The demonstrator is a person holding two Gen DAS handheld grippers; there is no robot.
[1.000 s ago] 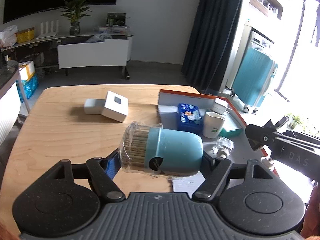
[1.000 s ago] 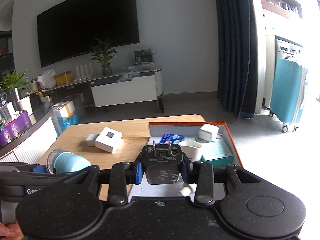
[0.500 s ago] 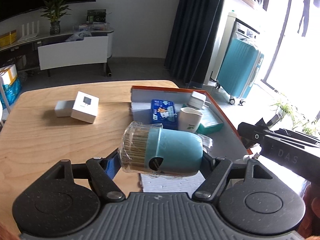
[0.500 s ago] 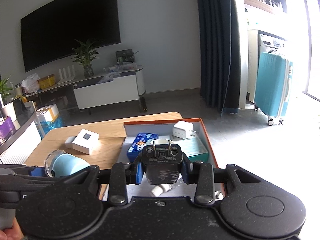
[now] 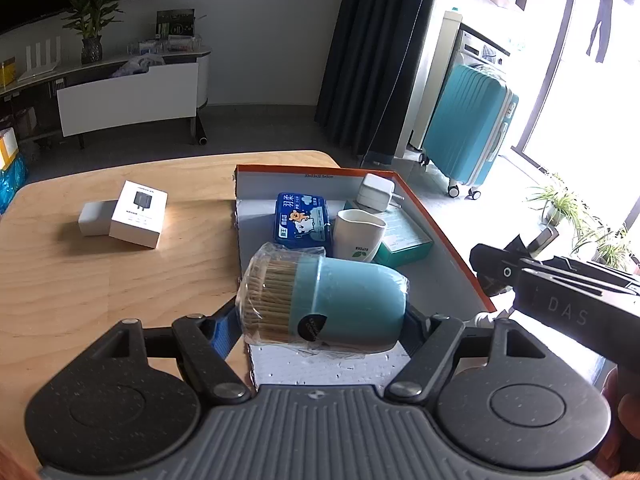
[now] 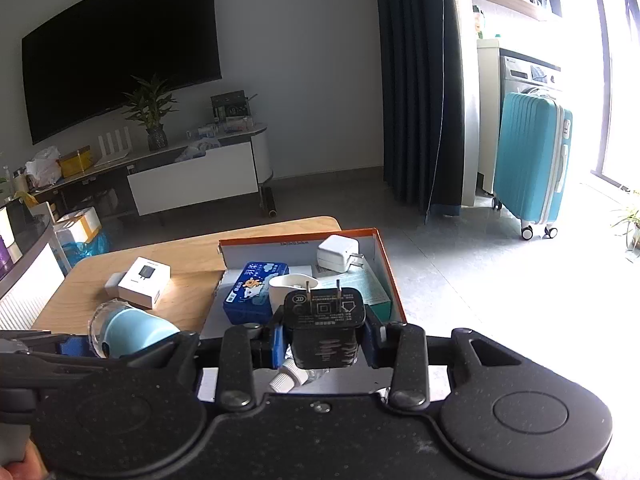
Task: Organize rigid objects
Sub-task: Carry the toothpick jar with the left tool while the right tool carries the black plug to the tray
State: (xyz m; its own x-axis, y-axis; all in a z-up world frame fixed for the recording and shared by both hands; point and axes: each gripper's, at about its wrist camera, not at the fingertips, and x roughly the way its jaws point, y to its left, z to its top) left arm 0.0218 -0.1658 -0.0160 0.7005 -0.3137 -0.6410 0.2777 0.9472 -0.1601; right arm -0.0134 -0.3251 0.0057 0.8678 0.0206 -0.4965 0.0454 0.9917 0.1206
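My left gripper (image 5: 322,320) is shut on a light blue toothpick jar (image 5: 344,304) wrapped in clear plastic, lying sideways over the near end of the orange-rimmed box (image 5: 452,240). My right gripper (image 6: 325,342) is shut on a black plug charger (image 6: 325,328), prongs pointing forward, above the same box (image 6: 386,268). Inside the box lie a blue tissue pack (image 5: 304,220), a white cup (image 5: 358,236), a teal carton (image 5: 404,240) and a white charger (image 5: 374,192). A clear bottle with a white cap (image 6: 288,376) shows under the black charger.
On the wooden table (image 5: 80,280) left of the box sit a white charger carton (image 5: 138,214) and a small grey-white box (image 5: 94,218). A teal suitcase (image 5: 468,128) stands on the floor beyond the table. The right gripper's body (image 5: 560,300) reaches in from the right.
Both grippers have shifted toward the right, over the box, each keeping its object. The box now lies closer and more centred in both views.
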